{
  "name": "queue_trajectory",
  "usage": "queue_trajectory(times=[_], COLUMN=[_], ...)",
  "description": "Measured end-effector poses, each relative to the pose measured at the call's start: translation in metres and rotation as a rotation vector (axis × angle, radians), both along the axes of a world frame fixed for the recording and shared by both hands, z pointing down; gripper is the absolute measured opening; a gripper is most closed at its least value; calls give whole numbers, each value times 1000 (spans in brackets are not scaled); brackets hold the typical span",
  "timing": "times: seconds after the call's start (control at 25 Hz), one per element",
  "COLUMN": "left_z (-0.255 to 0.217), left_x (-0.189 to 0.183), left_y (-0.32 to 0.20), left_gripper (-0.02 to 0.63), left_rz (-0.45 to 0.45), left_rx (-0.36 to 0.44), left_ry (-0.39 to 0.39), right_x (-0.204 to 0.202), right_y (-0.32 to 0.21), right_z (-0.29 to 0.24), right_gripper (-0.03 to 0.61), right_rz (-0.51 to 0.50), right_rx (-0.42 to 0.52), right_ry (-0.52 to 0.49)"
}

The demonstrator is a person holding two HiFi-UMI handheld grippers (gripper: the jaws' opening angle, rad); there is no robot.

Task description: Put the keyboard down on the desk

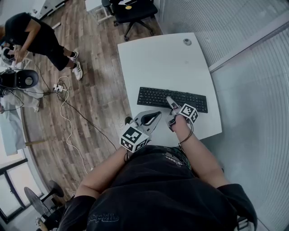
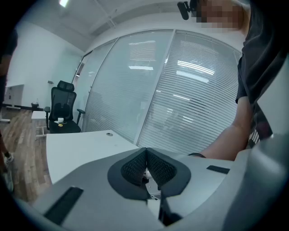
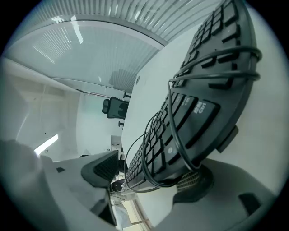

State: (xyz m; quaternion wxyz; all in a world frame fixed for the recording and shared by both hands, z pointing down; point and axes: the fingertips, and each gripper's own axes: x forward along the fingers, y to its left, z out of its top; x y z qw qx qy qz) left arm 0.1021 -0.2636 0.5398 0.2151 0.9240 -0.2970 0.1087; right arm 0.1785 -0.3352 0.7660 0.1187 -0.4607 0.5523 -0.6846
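Note:
A black keyboard (image 1: 171,98) lies flat on the white desk (image 1: 162,58), near its front right corner. My right gripper (image 1: 171,113) straddles the keyboard's near edge. In the right gripper view the keyboard (image 3: 198,108), with its black cable (image 3: 176,135) looped around it, sits between the wide jaws of the right gripper (image 3: 149,173). The left pad (image 3: 106,167) stands apart from it. My left gripper (image 1: 157,115) hovers at the desk's front edge, left of the right one. It is shut with nothing in it, and in the left gripper view its pads (image 2: 146,164) meet.
A black office chair (image 1: 131,11) stands beyond the desk's far end. A person (image 1: 40,38) stands at the far left on the wooden floor, near loose cables (image 1: 67,113). Glass walls with blinds (image 1: 253,90) run along the desk's right side. A cable grommet (image 1: 187,42) sits at the desk's far corner.

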Motion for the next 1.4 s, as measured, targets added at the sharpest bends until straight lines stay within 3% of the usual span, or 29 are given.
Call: queue_trajectory(times=[0.48, 1.08, 1.4], left_z=[-5, -11, -19], left_x=[2, 3, 0], left_y=[18, 42, 50], left_gripper=[17, 17, 17], left_rz=[6, 23, 0], left_rx=[14, 21, 20], left_ry=[6, 13, 22], right_x=[-10, -13, -11], right_y=[40, 70, 83], right_z=[8, 7, -15], right_gripper=[356, 355, 352], right_rz=[-142, -163, -197], right_rx=[-50, -47, -7], right_ry=[42, 71, 139])
